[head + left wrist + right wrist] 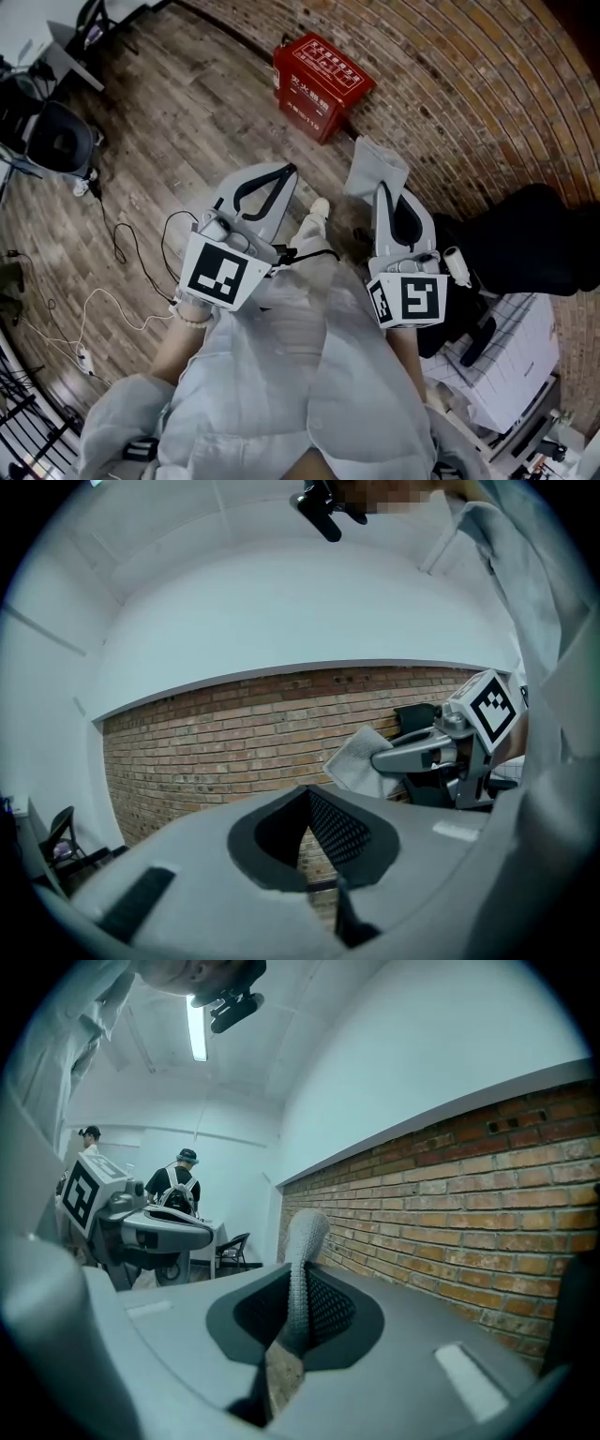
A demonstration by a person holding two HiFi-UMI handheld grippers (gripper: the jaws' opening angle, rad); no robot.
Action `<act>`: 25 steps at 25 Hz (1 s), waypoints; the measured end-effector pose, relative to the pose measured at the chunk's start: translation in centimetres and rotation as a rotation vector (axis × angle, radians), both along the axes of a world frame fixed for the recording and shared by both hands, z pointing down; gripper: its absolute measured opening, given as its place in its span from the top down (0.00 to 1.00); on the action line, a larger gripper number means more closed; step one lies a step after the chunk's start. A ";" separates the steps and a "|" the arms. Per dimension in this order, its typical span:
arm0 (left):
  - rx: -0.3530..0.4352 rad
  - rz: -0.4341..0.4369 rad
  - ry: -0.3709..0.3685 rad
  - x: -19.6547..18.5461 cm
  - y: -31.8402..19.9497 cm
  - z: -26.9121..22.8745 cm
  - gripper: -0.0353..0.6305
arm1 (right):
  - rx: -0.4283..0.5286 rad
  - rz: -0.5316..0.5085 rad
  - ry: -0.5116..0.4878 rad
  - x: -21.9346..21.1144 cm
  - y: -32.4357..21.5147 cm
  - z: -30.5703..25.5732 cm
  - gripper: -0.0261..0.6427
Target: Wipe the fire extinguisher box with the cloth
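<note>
One pale waffle-textured cloth [306, 1234] upright in right tool [298, 1302].

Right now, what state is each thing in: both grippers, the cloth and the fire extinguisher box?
left gripper: shut, nothing between its jaws, held in the air.
right gripper: shut on the cloth.
cloth: clamped by one edge, sticking out past the jaws, clear of the box.
fire extinguisher box: closed, on the wooden floor against the brick wall, nothing touching it.
</note>
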State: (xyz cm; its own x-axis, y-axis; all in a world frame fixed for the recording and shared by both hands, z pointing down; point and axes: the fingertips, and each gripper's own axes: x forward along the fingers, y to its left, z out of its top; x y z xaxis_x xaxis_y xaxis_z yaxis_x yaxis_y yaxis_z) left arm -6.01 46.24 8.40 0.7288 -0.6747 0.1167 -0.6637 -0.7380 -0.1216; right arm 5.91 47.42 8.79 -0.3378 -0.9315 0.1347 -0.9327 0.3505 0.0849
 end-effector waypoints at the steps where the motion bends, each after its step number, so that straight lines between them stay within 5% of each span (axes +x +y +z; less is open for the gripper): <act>1: 0.003 -0.005 0.002 -0.1 -0.2 0.0 0.95 | 0.001 -0.002 0.001 0.1 -0.3 0.0 0.93; 25: 0.008 -0.168 -0.041 4.0 -19.2 0.9 0.95 | -0.021 -0.187 -0.018 3.4 -22.1 1.8 0.93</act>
